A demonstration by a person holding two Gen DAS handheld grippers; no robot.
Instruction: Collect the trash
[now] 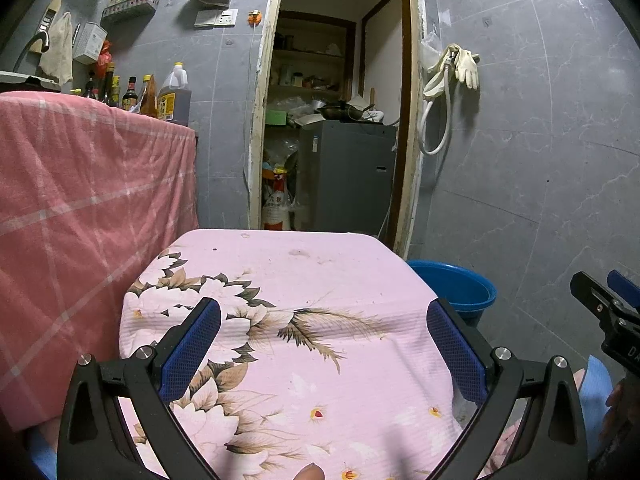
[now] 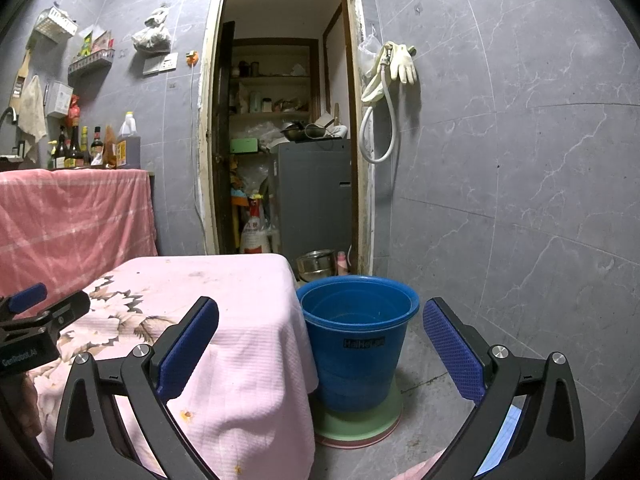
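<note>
A blue plastic bucket [image 2: 356, 340] stands on the floor on a green base, just right of a small table under a pink floral cloth [image 1: 304, 280]. In the left wrist view only its rim [image 1: 456, 280] shows behind the table corner. My left gripper [image 1: 324, 344] hovers open over the cloth, nothing between its blue pads. My right gripper [image 2: 320, 348] is open too, facing the bucket from the near side, and empty. No loose trash shows on the cloth, only small stains and crumbs. The bucket's inside looks mostly bare.
A counter draped in pink checked cloth [image 1: 80, 208] stands at left with sauce bottles [image 1: 160, 96] on top. An open doorway [image 2: 280, 140] shows shelves, a grey appliance and sacks. Rubber gloves and a hose [image 2: 392, 76] hang on the grey tiled wall. A steel pot [image 2: 316, 264] sits behind the bucket.
</note>
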